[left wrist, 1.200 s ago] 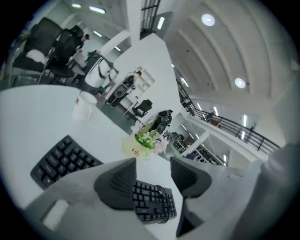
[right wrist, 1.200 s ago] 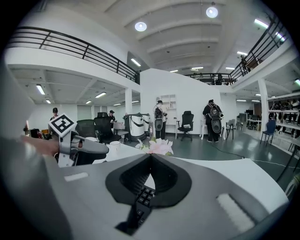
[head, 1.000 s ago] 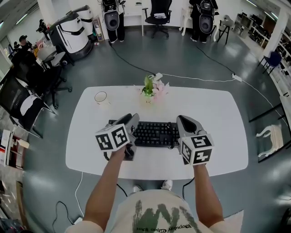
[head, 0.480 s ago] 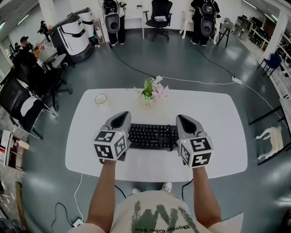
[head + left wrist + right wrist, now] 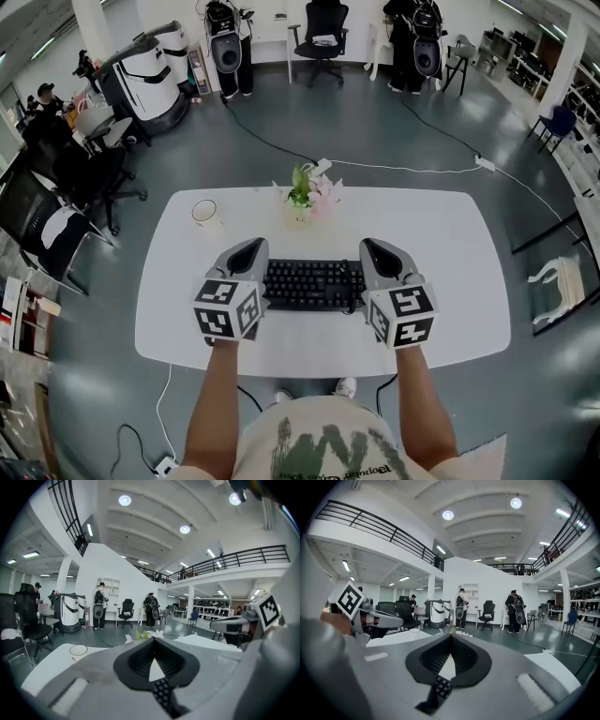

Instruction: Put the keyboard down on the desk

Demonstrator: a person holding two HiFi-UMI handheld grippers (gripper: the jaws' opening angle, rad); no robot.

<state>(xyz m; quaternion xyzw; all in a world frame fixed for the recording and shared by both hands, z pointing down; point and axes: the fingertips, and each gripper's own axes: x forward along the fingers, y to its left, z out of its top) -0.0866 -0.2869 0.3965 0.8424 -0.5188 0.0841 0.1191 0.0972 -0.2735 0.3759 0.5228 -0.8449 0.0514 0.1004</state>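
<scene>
A black keyboard [image 5: 312, 283] lies flat on the white desk [image 5: 441, 234], near its front middle. My left gripper [image 5: 246, 253] sits over the keyboard's left end, and my right gripper [image 5: 380, 251] over its right end. In the left gripper view the left gripper [image 5: 153, 641] has its jaws together, with keyboard keys [image 5: 161, 693] showing low in the gap below the tips. The right gripper view is much the same: the right gripper [image 5: 450, 637] is shut, with keys [image 5: 440, 686] below. Whether either pair of jaws pinches the keyboard's edge is hidden.
A white mug [image 5: 203, 212] stands at the desk's back left, and a small pot of flowers [image 5: 307, 192] at the back middle. Office chairs [image 5: 56, 202] and machines [image 5: 155, 66] stand on the grey floor around the desk. A cable [image 5: 412, 167] runs across the floor behind.
My left gripper swung from a twisted pose off the keyboard's left end to level over that end, and its jaws closed. The right gripper barely moved.
</scene>
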